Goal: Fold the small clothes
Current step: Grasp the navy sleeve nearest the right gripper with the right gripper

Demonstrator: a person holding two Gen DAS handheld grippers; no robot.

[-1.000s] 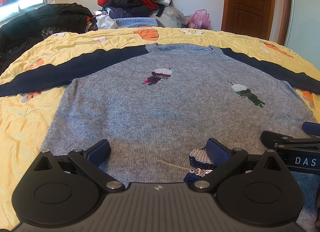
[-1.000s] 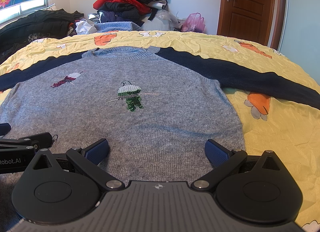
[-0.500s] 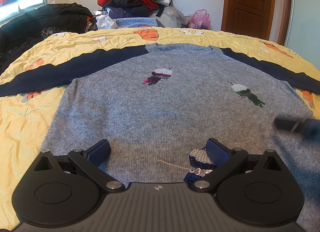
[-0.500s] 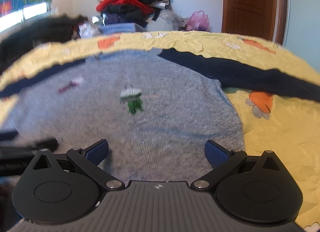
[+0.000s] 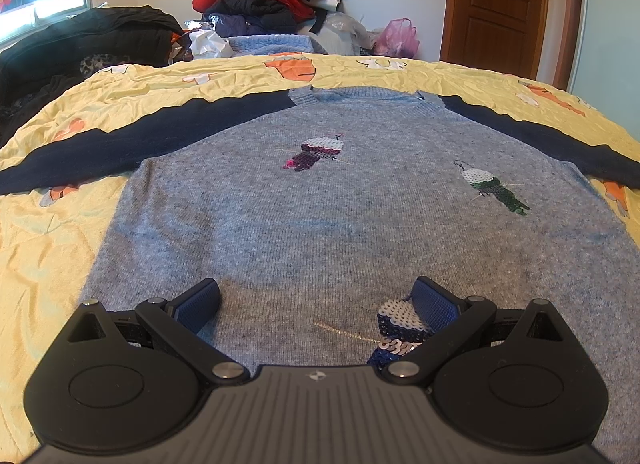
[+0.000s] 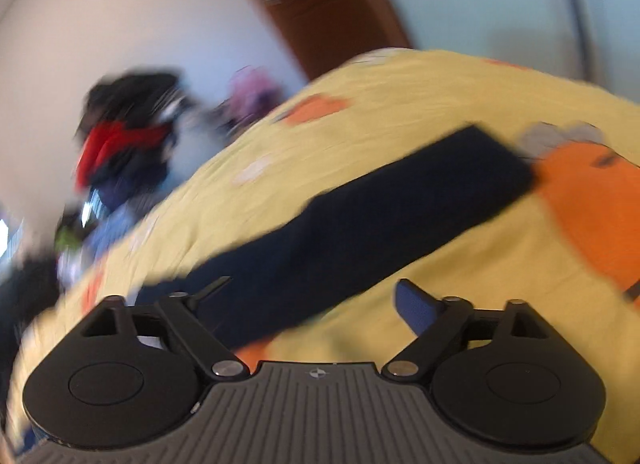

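Observation:
A grey knit sweater with sequin birds and dark navy sleeves lies spread flat on the yellow bedspread. My left gripper stands open low over its lower hem, nothing between its fingers; a sequin patch shows beside the right finger. In the blurred, tilted right wrist view the sweater's navy sleeve runs across the yellow cover up to its cuff. My right gripper is over that sleeve with its jaws closing. The sleeve lies between the fingers, and the pads do not press on it.
A heap of red, black and blue clothes is piled beyond the far edge of the bed. Dark garments lie at the far left. A brown door and a pink bag stand at the back right.
My right gripper has swung away from the sweater's body out to the right sleeve, rolling as it went, and has left the left wrist view. The left gripper has stayed put.

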